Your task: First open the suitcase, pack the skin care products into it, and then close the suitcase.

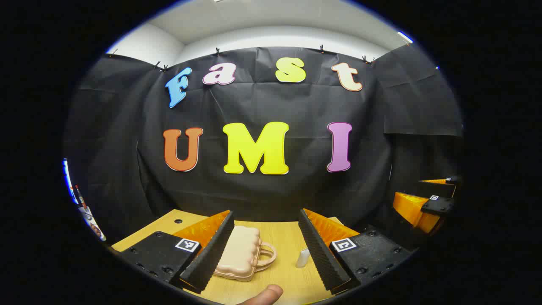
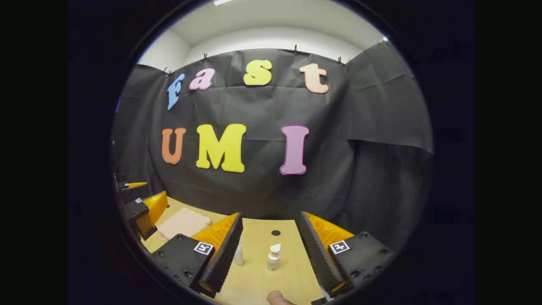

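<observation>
1. In the left gripper view, the left tongs (image 1: 266, 250) stand wide apart over a pale wooden worktop (image 1: 288, 237), holding nothing.
2. Between their fingers, toward the left one, lies the suitcase (image 1: 239, 254): a small, peach-coloured, ribbed case, flat on the worktop and closed, its looped handle (image 1: 267, 254) pointing right.
3. Just beside the right finger of the left tongs stands a small white tube (image 1: 303, 257), apart from the suitcase.
4. A fingertip (image 1: 266, 294) of the person shows at the bottom edge of this view, near the front of the suitcase.
5. At the far right of the same view the right tongs (image 1: 425, 199) hang beyond the worktop's edge; their fingers are apart.
6. In the right gripper view, the left tongs (image 2: 137, 199) show at the far left, next to the suitcase (image 2: 184, 222), which lies flat on the worktop (image 2: 254, 271).
7. The right tongs (image 2: 271, 250) are spread wide above the worktop with nothing between the fingers.
8. In that gap the white tube (image 2: 239, 255) stands close to the left finger, and a clear pump bottle (image 2: 274, 257) with a white head stands upright near the middle, a little apart from the tube.
9. A small dark hole (image 2: 275, 233) in the worktop sits behind the bottle.
</observation>
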A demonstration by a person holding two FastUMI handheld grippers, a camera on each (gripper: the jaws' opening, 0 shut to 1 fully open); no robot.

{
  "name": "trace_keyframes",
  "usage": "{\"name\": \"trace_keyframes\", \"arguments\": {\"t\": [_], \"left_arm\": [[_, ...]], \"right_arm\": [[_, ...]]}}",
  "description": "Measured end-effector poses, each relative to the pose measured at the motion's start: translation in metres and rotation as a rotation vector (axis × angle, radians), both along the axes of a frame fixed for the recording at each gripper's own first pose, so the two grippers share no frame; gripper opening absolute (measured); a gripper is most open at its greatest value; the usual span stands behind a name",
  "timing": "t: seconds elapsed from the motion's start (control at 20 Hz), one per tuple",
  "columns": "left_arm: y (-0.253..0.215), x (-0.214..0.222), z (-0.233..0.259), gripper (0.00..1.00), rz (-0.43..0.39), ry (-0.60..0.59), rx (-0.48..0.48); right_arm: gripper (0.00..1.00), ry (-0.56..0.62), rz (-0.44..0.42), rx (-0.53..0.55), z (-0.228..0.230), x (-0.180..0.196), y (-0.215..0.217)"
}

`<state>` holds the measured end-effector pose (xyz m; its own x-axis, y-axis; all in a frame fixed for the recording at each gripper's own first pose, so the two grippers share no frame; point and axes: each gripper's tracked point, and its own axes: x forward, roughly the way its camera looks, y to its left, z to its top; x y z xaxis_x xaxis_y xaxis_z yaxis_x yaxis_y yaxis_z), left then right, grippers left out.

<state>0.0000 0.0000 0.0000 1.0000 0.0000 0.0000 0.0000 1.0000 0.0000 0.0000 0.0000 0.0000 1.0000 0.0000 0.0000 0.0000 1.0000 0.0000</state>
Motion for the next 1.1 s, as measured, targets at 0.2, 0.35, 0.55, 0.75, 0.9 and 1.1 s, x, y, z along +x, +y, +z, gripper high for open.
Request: {"name": "trace_keyframes", "arguments": {"t": [0.2, 0.35, 0.55, 0.75, 0.9, 1.1], "left_arm": [[-0.015, 0.001, 0.0, 0.98, -0.019, 0.003, -0.011], [-0.024, 0.001, -0.002, 0.98, -0.03, 0.009, 0.0], [-0.032, 0.0, -0.001, 0.98, -0.038, 0.005, -0.003], [-0.034, 0.006, -0.015, 0.97, -0.031, 0.006, 0.019], [-0.029, 0.019, -0.051, 0.97, -0.026, 0.026, 0.088], [-0.024, 0.037, -0.118, 0.98, -0.037, 0.107, 0.166]], "right_arm": [[0.8, 0.005, -0.015, -0.001, -0.004, 0.002, -0.012], [0.8, -0.003, -0.024, -0.008, -0.001, 0.002, -0.019], [0.81, -0.001, -0.022, -0.005, -0.003, 0.002, -0.024], [0.8, 0.002, -0.031, -0.015, -0.008, 0.004, -0.034], [0.8, 0.013, -0.061, -0.025, -0.016, 0.004, -0.054], [0.81, 0.041, -0.118, -0.03, -0.03, 0.004, -0.089]]}}
